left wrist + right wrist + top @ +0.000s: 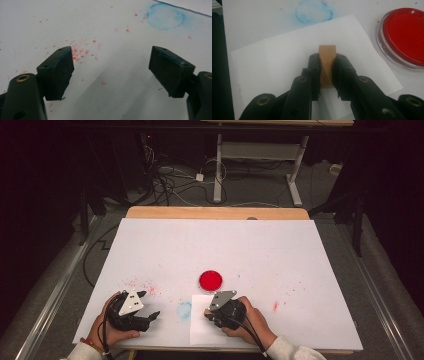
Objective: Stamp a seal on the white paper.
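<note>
My table (150, 212) is carrying a white cover (250, 250); a red ink pad (210, 280) and a paper sheet (200, 330) are lying on it.

Wooden block (327, 65): matt, bare light wood, faint red marks. Under it, paper sheet (287, 60): white, matt, smooth. Ink pad (405, 37) right of the block: glossy red in a clear plastic rim. Gripper jaws: matt black plastic (brass-look inserts).

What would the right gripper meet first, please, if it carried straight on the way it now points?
Probably the white paper sheet: the right gripper, jaws shut on a wooden stamp block, points down at it. The block would likely land first; the gap between them is unclear.
</note>
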`<action>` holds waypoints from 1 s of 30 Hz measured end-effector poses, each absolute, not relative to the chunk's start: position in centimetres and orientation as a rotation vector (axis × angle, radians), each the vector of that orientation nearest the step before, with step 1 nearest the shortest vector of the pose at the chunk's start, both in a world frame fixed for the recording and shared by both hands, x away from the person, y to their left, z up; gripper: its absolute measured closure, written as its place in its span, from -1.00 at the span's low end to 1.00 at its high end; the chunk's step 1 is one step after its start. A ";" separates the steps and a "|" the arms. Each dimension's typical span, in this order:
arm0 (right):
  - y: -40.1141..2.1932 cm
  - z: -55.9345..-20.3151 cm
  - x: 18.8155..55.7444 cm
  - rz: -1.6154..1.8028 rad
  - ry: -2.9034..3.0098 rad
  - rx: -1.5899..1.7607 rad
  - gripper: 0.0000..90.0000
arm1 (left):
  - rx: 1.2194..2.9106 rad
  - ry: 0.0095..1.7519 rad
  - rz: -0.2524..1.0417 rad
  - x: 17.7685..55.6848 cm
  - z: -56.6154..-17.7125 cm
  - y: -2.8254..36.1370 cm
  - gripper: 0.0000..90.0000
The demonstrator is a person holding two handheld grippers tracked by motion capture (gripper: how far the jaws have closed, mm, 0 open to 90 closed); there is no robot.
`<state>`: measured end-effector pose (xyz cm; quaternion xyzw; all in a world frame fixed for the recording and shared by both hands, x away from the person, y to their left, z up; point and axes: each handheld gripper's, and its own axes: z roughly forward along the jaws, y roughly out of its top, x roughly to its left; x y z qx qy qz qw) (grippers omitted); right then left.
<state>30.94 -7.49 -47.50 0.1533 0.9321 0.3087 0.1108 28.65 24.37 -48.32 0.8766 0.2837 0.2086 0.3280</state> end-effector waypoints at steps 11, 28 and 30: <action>-7.4 -47.2 31.2 0.906 2.752 0.466 0.69 | 2.295 0.743 0.543 28.8 -48.3 24.3 -0.57; -8.8 -43.6 31.0 1.051 2.668 0.481 0.69 | 2.286 0.751 0.543 28.8 -48.3 24.6 -0.57; -9.0 -43.4 31.0 1.050 2.664 0.475 0.69 | 2.284 0.754 0.543 28.8 -48.3 24.6 -0.57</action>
